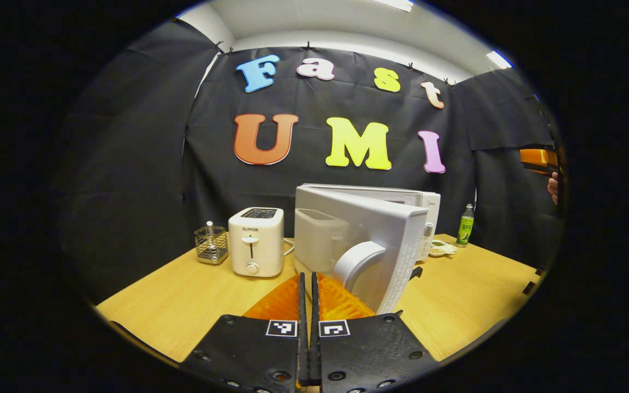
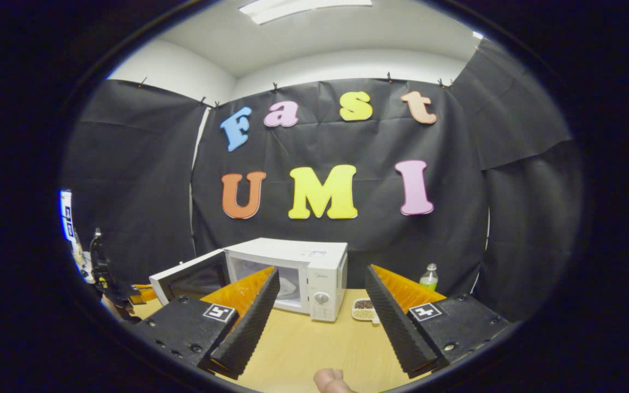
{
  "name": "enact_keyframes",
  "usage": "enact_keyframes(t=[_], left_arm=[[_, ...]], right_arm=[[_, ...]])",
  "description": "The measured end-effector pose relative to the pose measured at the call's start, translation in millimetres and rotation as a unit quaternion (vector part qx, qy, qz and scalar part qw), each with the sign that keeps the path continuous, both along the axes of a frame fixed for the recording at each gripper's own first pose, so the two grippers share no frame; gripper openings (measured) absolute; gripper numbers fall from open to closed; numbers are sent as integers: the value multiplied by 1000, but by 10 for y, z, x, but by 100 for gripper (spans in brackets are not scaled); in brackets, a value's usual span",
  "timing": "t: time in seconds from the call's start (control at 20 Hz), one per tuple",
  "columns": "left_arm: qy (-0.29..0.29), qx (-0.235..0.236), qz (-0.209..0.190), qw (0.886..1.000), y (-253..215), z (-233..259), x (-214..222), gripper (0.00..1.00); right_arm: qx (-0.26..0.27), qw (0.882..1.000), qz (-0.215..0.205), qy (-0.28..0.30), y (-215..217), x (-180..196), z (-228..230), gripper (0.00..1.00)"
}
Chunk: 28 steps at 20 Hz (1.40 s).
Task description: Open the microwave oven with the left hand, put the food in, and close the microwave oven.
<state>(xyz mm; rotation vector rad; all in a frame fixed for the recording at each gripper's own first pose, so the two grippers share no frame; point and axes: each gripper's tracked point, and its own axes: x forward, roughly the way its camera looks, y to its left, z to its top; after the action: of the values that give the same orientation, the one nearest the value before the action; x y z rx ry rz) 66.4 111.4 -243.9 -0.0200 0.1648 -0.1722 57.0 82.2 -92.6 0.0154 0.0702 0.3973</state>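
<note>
In the left gripper view, a wire rack (image 1: 211,245) stands at the far left of the desk (image 1: 183,297), with a toaster (image 1: 256,241) just beside it. Right of the toaster is the microwave (image 1: 426,210), its door (image 1: 369,240) swung open toward the camera, the curved handle (image 1: 359,262) close ahead of the left gripper (image 1: 309,295), whose fingers are pressed together on nothing. Past the microwave sit a small food tray (image 1: 441,249) and a green bottle (image 1: 465,225).

In the right gripper view, the door (image 2: 189,278) hangs open at left, the microwave (image 2: 292,273) cavity is exposed, and the food tray (image 2: 363,309) lies on the desk (image 2: 314,344) just right of it, near the bottle (image 2: 429,277). The right gripper (image 2: 320,311) has its fingers spread wide, holding nothing.
</note>
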Motion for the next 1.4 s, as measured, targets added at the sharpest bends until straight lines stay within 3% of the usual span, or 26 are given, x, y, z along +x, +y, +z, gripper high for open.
enact_keyframes(t=[0.1,0.15,0.2,0.25,0.4,0.45,0.55,0.6,0.7,0.9,0.95,1.05,1.1,1.15,1.2,1.3,1.35,1.4], left_arm=[[0,0,-22,1000,-213,-13,59,0],[1,3,-29,1000,-270,-14,88,0],[0,4,-37,999,-355,-10,125,0],[-3,4,-44,999,-431,-1,172,0],[-2,-3,-62,998,-670,6,345,0],[-3,-3,-68,998,-751,3,405,0],[-3,-6,-81,997,-919,5,530,0],[7,-5,-80,997,-965,-61,589,0],[14,-2,-84,996,-1116,-98,682,0],[12,0,-102,995,-1421,-102,848,0],[11,1,-105,994,-1494,-100,901,0],[13,1,-107,994,-1615,-110,1017,0],[13,2,-108,994,-1661,-114,1069,0],[11,2,-109,994,-1713,-104,1139,0],[10,2,-109,994,-1768,-104,1196,0],[10,3,-107,994,-1866,-116,1334,0],[9,5,-106,994,-1903,-117,1388,0],[6,10,-103,995,-1951,-112,1458,0]], right_arm=[[9,1000,0,4,-37,-1,-32,92],[8,1000,5,5,-52,3,-52,100],[7,1000,7,6,-92,-2,-66,100],[7,1000,3,5,-146,8,-69,92],[14,1000,-12,5,-303,35,-97,91],[15,1000,-14,6,-348,33,-110,100],[17,1000,-18,11,-414,41,-146,100],[18,1000,-21,12,-446,44,-151,92],[18,999,-29,15,-520,55,-173,91],[23,999,-42,23,-678,116,-246,91],[24,998,-44,25,-716,137,-256,100],[24,998,-51,24,-794,164,-274,100],[25,998,-53,23,-828,174,-284,91],[27,998,-54,21,-848,196,-291,100],[28,998,-54,20,-868,207,-303,92],[31,998,-52,17,-896,239,-332,92],[33,998,-54,17,-922,259,-357,100],[35,998,-57,17,-949,288,-377,100]])
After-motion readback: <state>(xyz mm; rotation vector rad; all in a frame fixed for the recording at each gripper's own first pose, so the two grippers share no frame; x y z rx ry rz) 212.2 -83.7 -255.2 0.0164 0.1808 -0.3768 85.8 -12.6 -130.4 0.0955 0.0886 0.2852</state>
